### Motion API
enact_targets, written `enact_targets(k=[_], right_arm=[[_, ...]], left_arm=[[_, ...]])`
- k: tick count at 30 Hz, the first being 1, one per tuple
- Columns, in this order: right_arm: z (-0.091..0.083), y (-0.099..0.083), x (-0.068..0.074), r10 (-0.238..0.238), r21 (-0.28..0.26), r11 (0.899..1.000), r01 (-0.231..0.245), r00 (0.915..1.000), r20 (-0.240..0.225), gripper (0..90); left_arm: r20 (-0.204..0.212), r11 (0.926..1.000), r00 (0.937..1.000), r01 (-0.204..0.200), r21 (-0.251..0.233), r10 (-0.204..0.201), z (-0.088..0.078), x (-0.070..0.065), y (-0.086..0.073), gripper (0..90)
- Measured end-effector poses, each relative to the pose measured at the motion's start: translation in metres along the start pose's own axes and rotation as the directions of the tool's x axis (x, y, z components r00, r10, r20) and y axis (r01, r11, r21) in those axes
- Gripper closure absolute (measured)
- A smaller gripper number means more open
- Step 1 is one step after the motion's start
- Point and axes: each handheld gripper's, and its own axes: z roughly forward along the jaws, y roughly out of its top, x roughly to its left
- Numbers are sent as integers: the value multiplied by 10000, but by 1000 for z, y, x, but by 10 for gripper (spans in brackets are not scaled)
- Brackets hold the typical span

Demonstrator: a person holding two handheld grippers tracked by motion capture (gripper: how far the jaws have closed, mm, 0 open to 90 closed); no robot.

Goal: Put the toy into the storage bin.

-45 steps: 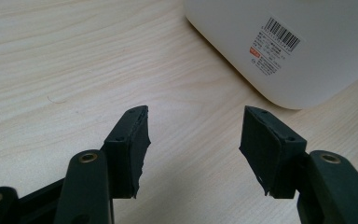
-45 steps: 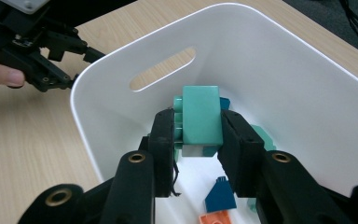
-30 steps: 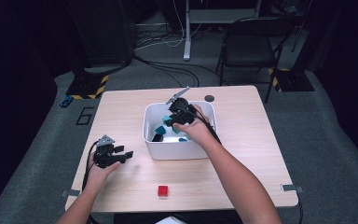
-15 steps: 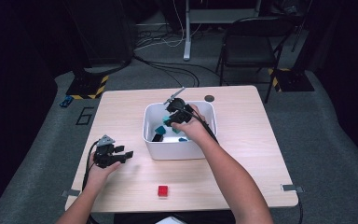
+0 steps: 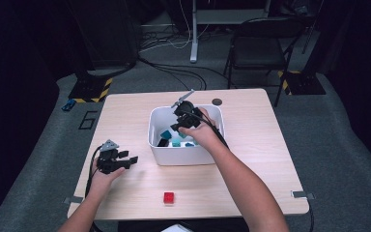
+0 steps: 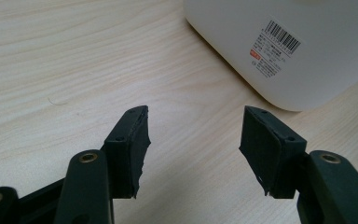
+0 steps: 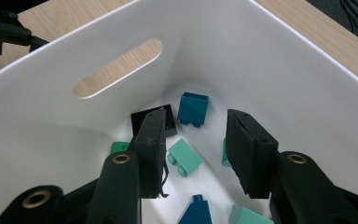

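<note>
The right gripper [image 7: 193, 149], jaws just opened and empty, hangs inside the white bin [image 5: 159, 145] over a mint brick [image 7: 185, 157], apparently just dropped. Next: fetch the red brick [image 5: 168, 197] on the worktop [image 5: 270, 145]. Left gripper [image 6: 193, 140] rests empty, jaws apart.

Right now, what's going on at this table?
A person is sorting toy bricks into a white bin. The right claw is down inside the bin, its jaws just opened with nothing between them, above a light green brick, a teal brick and a black brick on the bin floor. The left claw rests on the table beside the bin, holding nothing. One red brick sits on the table near the person.
</note>
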Motion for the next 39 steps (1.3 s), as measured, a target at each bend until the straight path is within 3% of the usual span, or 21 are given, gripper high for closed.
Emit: enact_targets(k=[24,32,39], right_arm=[[-79,-29,35,-774,-1086,9912,754,9969,-141,549],[-90,-43,54,-1173,-1433,9835,1106,9923,-393,549],[-86,-54,70,-1586,-1679,9744,1493,9864,-429,549]], left_arm=[[-65,9999,10000,-17,102,18,1,-1,0,414],[-42,9998,10000,-34,191,35,1,-2,0,414],[-54,9997,10000,-56,225,57,1,-1,-1,414]])
